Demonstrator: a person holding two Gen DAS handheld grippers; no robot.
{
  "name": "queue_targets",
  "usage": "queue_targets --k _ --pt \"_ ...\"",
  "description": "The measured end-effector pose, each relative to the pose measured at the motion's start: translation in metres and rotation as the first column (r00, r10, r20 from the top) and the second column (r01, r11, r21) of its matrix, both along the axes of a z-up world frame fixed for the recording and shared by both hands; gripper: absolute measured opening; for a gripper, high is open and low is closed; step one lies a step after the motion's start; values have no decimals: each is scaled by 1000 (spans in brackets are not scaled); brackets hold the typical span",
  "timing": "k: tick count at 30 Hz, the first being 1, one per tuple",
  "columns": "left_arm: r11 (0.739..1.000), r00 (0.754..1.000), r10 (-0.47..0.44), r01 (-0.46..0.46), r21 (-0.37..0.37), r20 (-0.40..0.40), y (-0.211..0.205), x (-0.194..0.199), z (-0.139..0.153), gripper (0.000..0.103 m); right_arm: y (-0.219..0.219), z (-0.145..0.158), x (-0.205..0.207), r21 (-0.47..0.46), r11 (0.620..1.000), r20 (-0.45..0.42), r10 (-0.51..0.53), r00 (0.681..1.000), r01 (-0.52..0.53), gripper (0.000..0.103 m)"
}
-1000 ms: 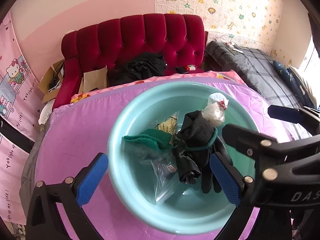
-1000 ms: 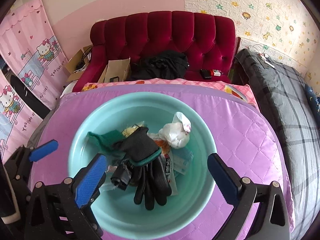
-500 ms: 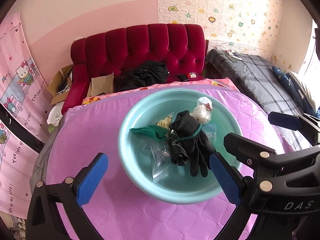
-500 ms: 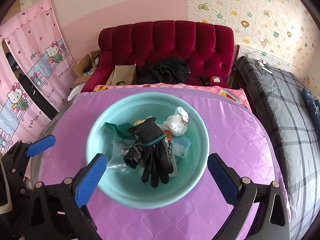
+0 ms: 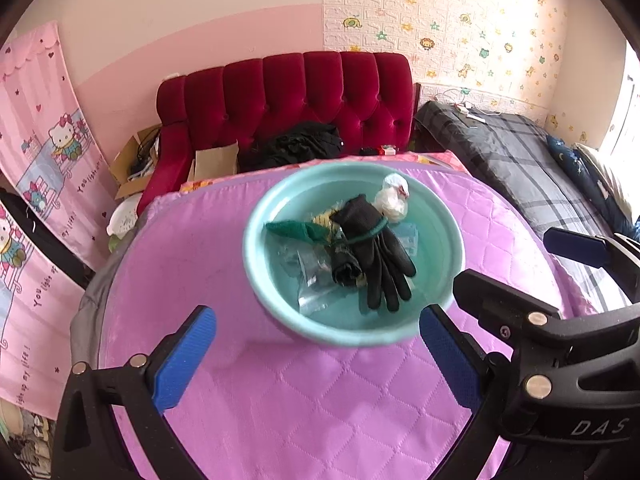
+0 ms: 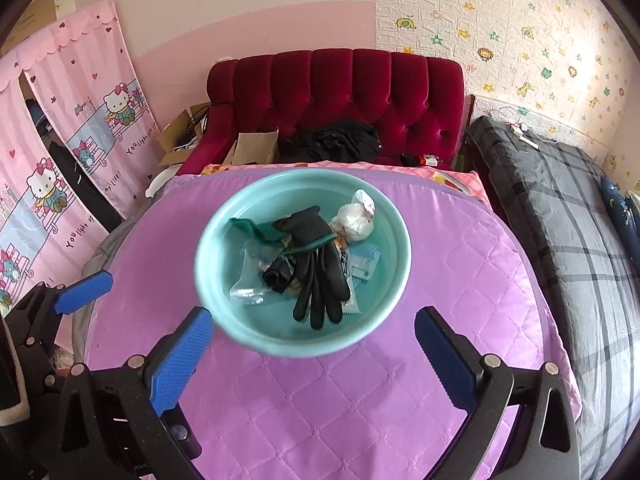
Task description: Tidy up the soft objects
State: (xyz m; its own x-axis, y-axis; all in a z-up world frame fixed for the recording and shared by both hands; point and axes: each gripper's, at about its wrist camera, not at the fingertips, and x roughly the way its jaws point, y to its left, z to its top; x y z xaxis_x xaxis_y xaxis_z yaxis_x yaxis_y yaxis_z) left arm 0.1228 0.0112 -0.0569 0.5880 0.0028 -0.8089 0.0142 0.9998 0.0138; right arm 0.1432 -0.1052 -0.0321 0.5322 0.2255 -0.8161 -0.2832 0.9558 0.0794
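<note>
Black glove [image 6: 316, 256] over, seemingly, packets [image 6: 362, 264]

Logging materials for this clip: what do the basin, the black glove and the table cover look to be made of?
Basin: probably plastic, smooth pale teal with a soft sheen and a rolled rim. Black glove: looks like knit fabric, matte, with a green-edged cuff; the fingers may be coated, unclear. Table cover: quilted purple fabric, satin-like shine, diamond stitching.

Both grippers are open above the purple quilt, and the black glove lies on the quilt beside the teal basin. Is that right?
Not quite. The black glove lies inside the teal basin, on top of the other items, as the right wrist view shows. The rest stands: the left gripper and right gripper are both open above the purple quilt.
</note>
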Motion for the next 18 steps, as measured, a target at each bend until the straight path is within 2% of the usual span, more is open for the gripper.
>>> queue_targets --k 9,18 --pt "1000 1000 11 -12 16 17 -6 -39 -8 103 -4 -5 -45 -20 1000 37 6 999 -5 103" --pt "1000 999 31 -31 4 33 -8 -65 -17 103 -8 -13 -71 -6 1000 51 15 999 -15 103"
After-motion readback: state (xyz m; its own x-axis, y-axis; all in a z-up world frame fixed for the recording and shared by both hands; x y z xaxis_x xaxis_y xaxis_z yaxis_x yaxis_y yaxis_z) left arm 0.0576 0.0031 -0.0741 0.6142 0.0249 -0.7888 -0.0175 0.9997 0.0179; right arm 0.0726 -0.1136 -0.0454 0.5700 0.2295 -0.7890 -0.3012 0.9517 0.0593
